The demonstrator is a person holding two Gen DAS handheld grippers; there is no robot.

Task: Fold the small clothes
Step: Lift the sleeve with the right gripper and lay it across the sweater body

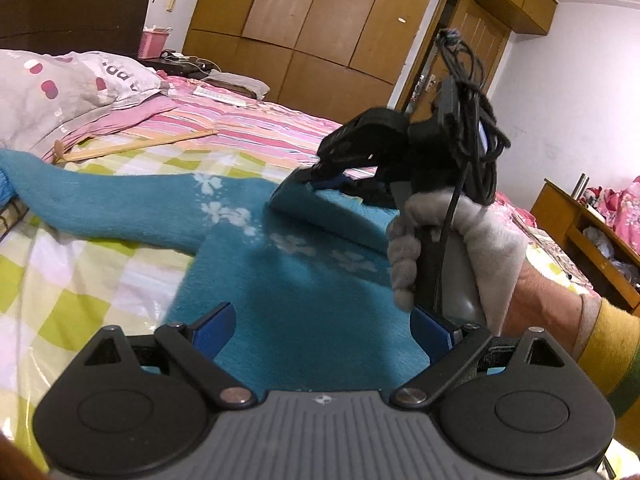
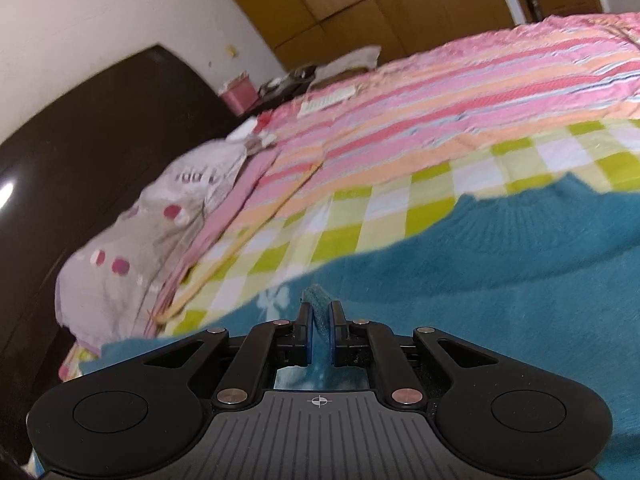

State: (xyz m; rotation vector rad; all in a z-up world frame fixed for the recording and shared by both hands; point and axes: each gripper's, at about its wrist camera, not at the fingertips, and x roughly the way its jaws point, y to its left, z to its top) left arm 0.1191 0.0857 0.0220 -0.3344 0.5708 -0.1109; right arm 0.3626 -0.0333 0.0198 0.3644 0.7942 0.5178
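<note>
At the bottom of the left wrist view, the left gripper (image 1: 322, 330) held its 2 blue-padded fingers (image 1: 214, 330) wide apart, with nothing between them but the teal sweater (image 1: 296, 304) lying flat beneath. The sweater spread across the middle of the frame on the bed (image 1: 80, 280), over a green-and-white checked sheet (image 1: 52, 320), 1 sleeve reaching toward the left edge. At centre right, a hand in a grey glove (image 1: 452, 248) gripped the handle of the right gripper (image 1: 316, 178), whose fingers were clamped together on a folded-over edge of the sweater. In the right wrist view, at lower centre, those 2 fingers (image 2: 306, 332) pinched a ridge of teal knit, the ribbed collar showing at right. Farther off lay a pink striped blanket (image 1: 248, 128), with a grey spotted pillow (image 1: 60, 92) at upper left. Wooden wardrobes (image 1: 304, 20) stood along the back wall.
</note>
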